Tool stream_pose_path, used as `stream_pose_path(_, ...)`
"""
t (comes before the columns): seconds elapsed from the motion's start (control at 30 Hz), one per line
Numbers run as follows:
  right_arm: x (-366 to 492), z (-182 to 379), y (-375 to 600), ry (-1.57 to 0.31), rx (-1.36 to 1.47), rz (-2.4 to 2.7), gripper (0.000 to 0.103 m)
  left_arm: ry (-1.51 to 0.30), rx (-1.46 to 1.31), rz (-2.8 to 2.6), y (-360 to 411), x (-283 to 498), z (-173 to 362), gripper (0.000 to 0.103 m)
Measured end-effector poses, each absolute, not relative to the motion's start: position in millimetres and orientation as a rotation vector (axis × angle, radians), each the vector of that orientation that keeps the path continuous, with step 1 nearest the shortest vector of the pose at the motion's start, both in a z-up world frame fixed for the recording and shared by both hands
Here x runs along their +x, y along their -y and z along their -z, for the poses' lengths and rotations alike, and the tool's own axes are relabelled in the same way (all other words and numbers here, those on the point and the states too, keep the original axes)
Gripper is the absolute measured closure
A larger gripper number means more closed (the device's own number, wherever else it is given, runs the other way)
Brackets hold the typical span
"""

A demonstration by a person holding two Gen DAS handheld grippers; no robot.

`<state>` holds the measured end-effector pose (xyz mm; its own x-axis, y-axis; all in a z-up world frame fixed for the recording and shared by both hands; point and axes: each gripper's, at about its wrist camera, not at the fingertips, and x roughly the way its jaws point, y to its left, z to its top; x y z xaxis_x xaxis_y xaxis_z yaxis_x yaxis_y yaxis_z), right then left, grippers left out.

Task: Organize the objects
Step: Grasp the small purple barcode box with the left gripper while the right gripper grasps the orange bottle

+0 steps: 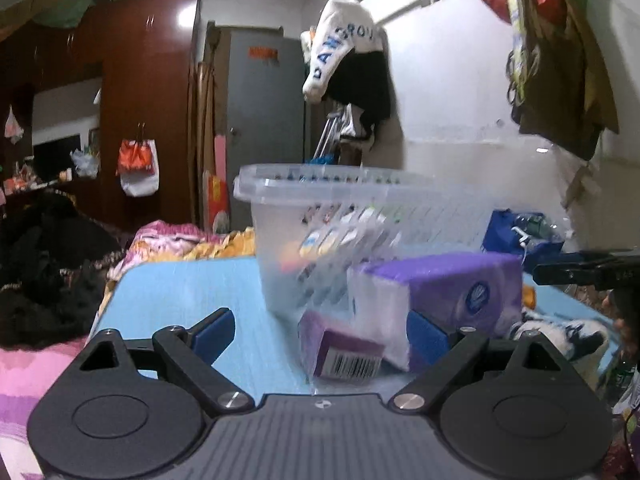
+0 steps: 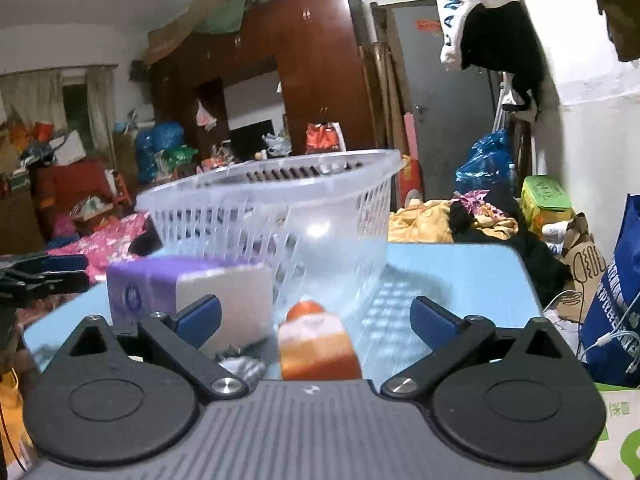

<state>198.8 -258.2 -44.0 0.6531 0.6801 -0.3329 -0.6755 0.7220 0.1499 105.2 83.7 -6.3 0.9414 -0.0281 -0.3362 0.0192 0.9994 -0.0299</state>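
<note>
A clear slotted plastic basket stands on a light blue table; it also shows in the right wrist view. A purple tissue pack lies in front of it, also in the right wrist view. A small purple box with a barcode lies between the jaws of my left gripper, which is open. An orange bottle lies between the jaws of my right gripper, which is open. The right gripper's tip shows at the right of the left wrist view.
A black-and-white plush thing lies at the table's right side. Bedding and dark clothes lie left of the table. A blue bag and paper bags stand to the right. A wardrobe and door are behind.
</note>
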Motion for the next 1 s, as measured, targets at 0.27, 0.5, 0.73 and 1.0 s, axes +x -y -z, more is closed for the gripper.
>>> stream_pose_path(0.27,211,59,256,-0.458,-0.006,-0.813,0.033,-0.385,-0.034,0.062,-86,110,23,0.008)
stream_pose_path(0.5,211,61,252,-0.477,-0.049,-0.798,0.041,-0.414,0.003,0.09,-73,119,30,0.008)
stream_pose_path(0.73,213,64,250,-0.501,-0.06,-0.792,0.049,-0.404,0.024,0.085,-71,114,35,0.009)
stream_pose_path(1.0,214,65,249,-0.51,-0.06,-0.8,0.05,-0.408,0.012,0.027,-81,111,33,0.014)
